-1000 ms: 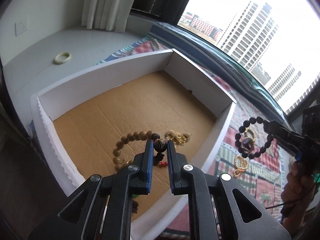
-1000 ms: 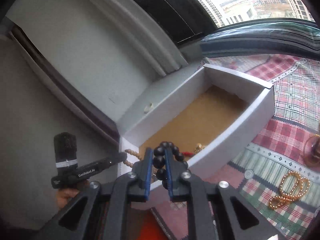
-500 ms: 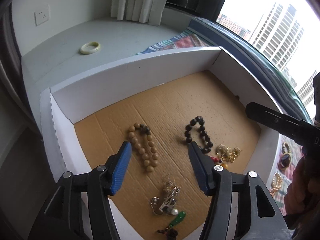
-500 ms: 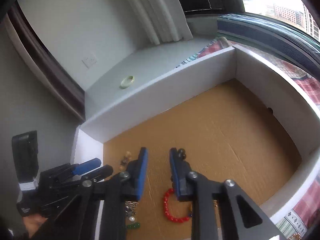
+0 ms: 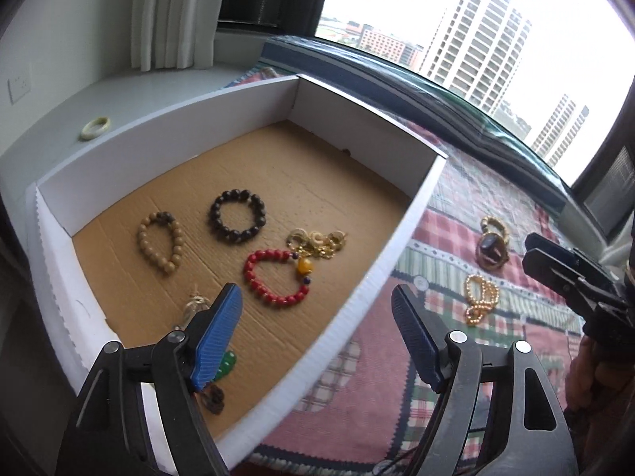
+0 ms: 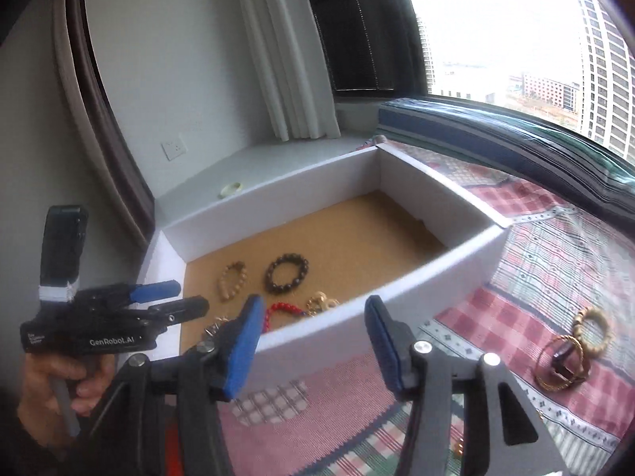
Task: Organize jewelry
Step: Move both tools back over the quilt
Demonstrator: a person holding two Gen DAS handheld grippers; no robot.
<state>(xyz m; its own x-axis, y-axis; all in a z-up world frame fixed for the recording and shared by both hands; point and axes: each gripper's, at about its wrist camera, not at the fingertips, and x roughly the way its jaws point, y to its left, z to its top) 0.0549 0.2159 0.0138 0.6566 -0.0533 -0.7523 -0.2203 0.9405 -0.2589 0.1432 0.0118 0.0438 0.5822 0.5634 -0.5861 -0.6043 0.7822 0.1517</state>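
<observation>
A white box [image 5: 401, 234] with a cardboard floor holds a tan bead bracelet [image 5: 160, 241], a dark bead bracelet [image 5: 237, 216], a red bead bracelet [image 5: 274, 277] and a gold chain pile [image 5: 317, 241]. The box [image 6: 397, 289] and dark bracelet [image 6: 286, 273] also show in the right wrist view. My left gripper [image 5: 317, 309] is open and empty over the box's near wall. My right gripper [image 6: 313, 329] is open and empty, outside the box's near wall. On the plaid cloth lie a gold bead strand [image 5: 480, 297] and bangles with a dark piece [image 5: 492, 246].
A pale green bangle [image 5: 94, 127] lies on the white sill behind the box. The plaid cloth [image 6: 555, 261] covers the surface right of the box, with bangles [image 6: 571, 349] on it. A window and curtain stand behind. More trinkets [image 5: 214, 380] lie in the box's near corner.
The dark bead bracelet left my right gripper and now lies in the box. Both grippers opened wide and drew back from the box toward its near wall.
</observation>
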